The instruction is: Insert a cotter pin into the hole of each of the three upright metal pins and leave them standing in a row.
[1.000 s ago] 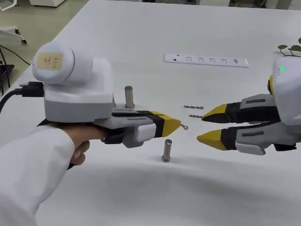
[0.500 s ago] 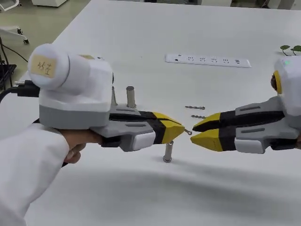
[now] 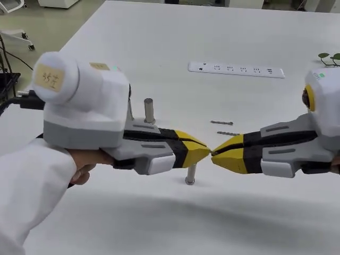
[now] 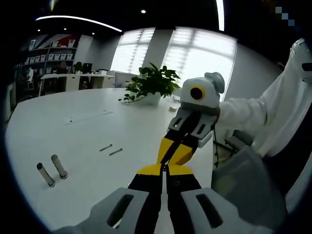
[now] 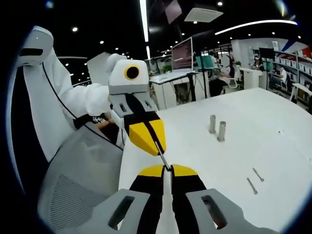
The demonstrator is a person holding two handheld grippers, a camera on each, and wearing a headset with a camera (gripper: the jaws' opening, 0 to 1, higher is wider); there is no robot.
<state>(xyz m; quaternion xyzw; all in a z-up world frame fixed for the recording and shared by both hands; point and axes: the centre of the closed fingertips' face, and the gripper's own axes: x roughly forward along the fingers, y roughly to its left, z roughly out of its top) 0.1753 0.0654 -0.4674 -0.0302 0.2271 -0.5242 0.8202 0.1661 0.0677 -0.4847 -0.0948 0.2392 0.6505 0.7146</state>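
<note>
Pinching one cotter pin (image 5: pixel 161 153), seemingly: left hand-held gripper (image 3: pixel 207 150), right hand-held gripper (image 3: pixel 214 155), tips touching.

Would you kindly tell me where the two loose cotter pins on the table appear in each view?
Head view: loose cotter pins right of centre, below the power strip.
Left gripper view: loose cotter pins left of centre.
Right gripper view: loose cotter pins at lower right.
Shared landmark: upright metal pins.

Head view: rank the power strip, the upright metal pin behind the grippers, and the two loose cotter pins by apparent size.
1. power strip, clearly largest though farthest.
2. upright metal pin.
3. far cotter pin and near cotter pin: thin and alike, not ranked apart.
</note>
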